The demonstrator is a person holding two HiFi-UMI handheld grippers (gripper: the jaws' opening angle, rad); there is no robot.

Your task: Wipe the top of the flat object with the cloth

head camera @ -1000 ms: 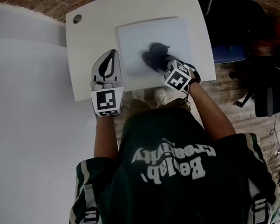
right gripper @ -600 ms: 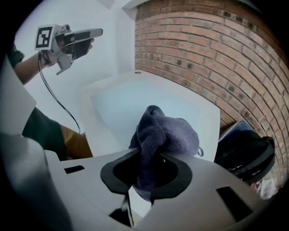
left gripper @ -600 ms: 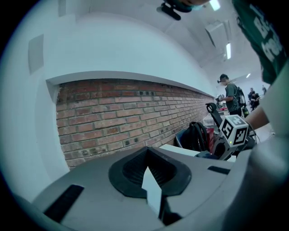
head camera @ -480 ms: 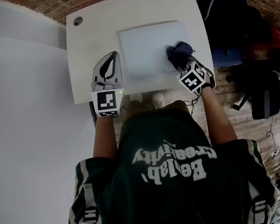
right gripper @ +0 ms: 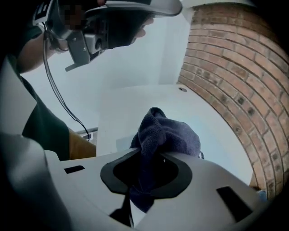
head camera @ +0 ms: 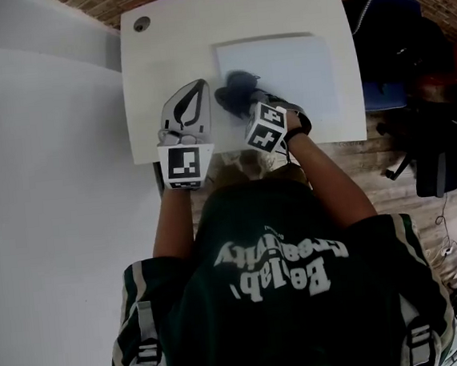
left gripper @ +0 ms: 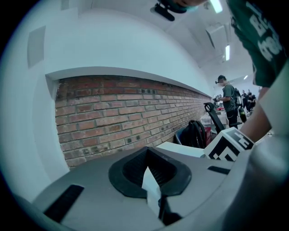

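- The right gripper (right gripper: 145, 182) has its jaws clamped on a dark blue cloth (right gripper: 165, 135), which bunches up beyond the jaw tips
- Seen from the head view, the cloth (head camera: 233, 91) sits at the near left corner of the pale flat object (head camera: 289, 64), just ahead of the right gripper (head camera: 245, 106)
- Motion blur there makes it hard to say whether the cloth lies wholly on the flat object or partly on the white table (head camera: 167, 47) beside it
- The left gripper (head camera: 191, 100), jaws drawn together and holding nothing, is over the table left of the flat object, just beside the cloth
- In its own view the left gripper (left gripper: 155, 198) points at a brick wall (left gripper: 131, 113)
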